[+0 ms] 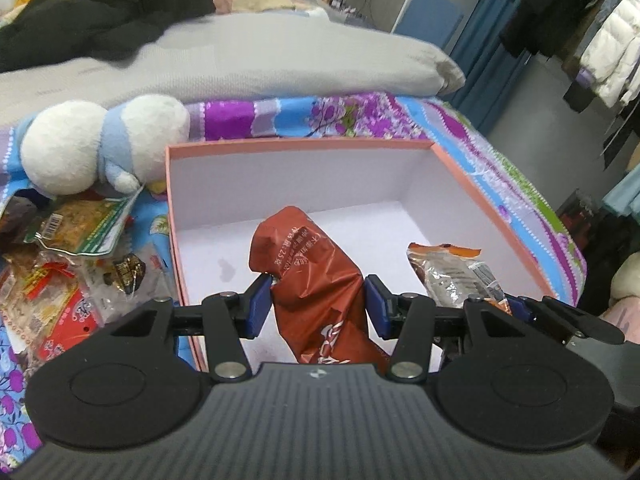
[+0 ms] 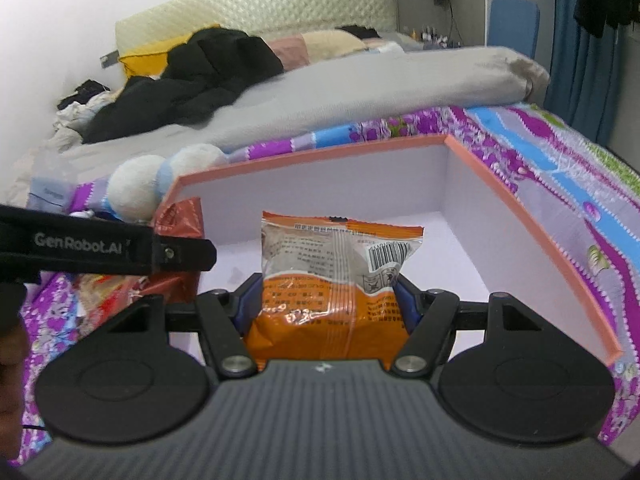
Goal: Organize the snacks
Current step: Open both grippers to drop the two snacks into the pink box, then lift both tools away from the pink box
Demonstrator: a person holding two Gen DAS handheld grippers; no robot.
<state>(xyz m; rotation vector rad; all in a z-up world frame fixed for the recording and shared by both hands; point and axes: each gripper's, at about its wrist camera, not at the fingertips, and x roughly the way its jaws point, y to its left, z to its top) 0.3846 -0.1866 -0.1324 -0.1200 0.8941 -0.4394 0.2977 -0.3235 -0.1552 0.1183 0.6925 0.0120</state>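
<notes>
The left claw (image 1: 319, 305) is clamping a red-brown snack packet (image 1: 316, 280) and the right claw (image 2: 328, 305) an orange packet (image 2: 332, 280), both hanging over the open pink box (image 1: 304, 145) on the bed. Each should be lowering near the box floor before letting go, keeping the packets side by side.

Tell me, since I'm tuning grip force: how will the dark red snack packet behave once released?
The dark red snack packet looks crinkled and creased where the left gripper squeezes it, so probably floppy and light. Its glossy film suggests it could slip.
</notes>
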